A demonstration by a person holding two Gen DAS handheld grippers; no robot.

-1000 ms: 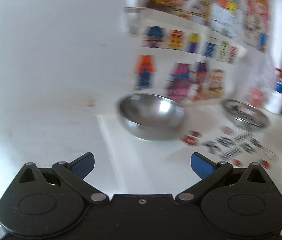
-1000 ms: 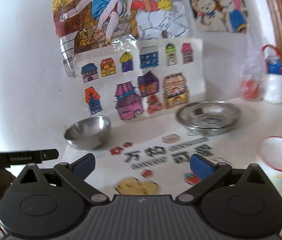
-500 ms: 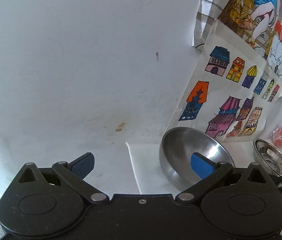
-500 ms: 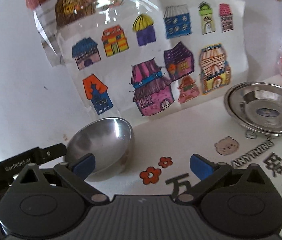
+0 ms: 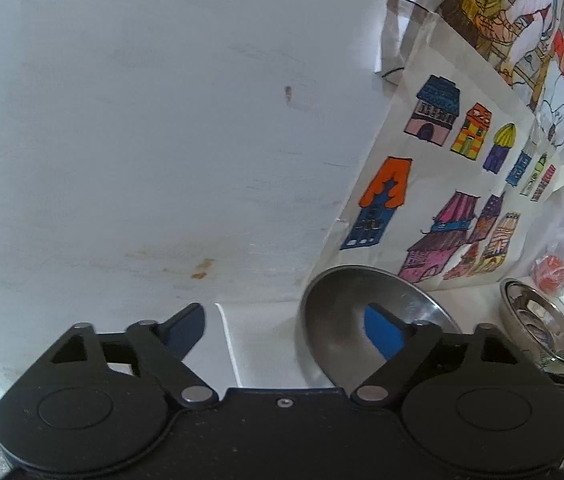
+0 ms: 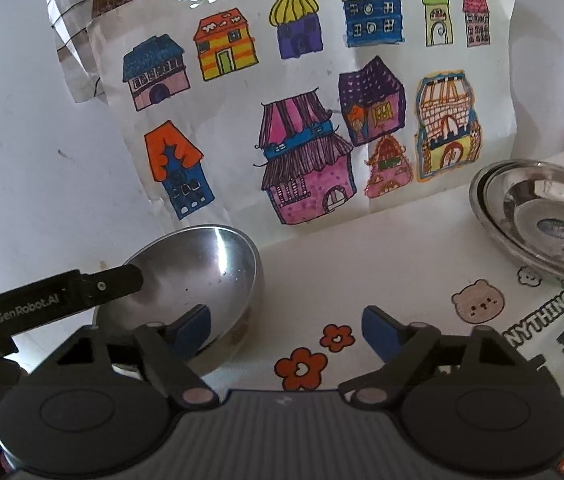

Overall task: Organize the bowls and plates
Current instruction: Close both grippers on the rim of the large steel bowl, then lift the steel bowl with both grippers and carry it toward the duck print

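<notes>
Here, both grippers converge on one steel bowl [image 6: 202,276] standing on the white printed table cover [image 6: 361,272], close to the back edge where the cover meets the wall.

Left gripper [image 5: 283,330]: the jaws are spread and closing. In the left wrist view the right blue fingertip [image 5: 381,330] lies over the inside of the bowl [image 5: 345,320], and the left fingertip lies outside it, over the bare cover [image 5: 266,340]. The bowl's left wall therefore stands between the two pads. Whether either pad touches the metal cannot be told. In the right wrist view one black finger of this gripper reaches over the bowl's left rim.

Right gripper [image 6: 285,326]: the jaws are spread and closing. Its left blue fingertip [image 6: 192,328] lies over the bowl's near wall; its right fingertip lies over the cover beside the printed red flowers [image 6: 317,354]. The bowl's right wall sits between the pads; contact cannot be confirmed.

A stack of steel plates [image 6: 541,224] rests upright toward the right edge of the cover, well apart from the bowl. It appears also in the left wrist view [image 5: 537,328].

A sheet of coloured house drawings [image 6: 301,120] leans against the wall directly behind the bowl. A clear bag holding something red [image 5: 553,272] lies at the back right corner, beyond the plates.
</notes>
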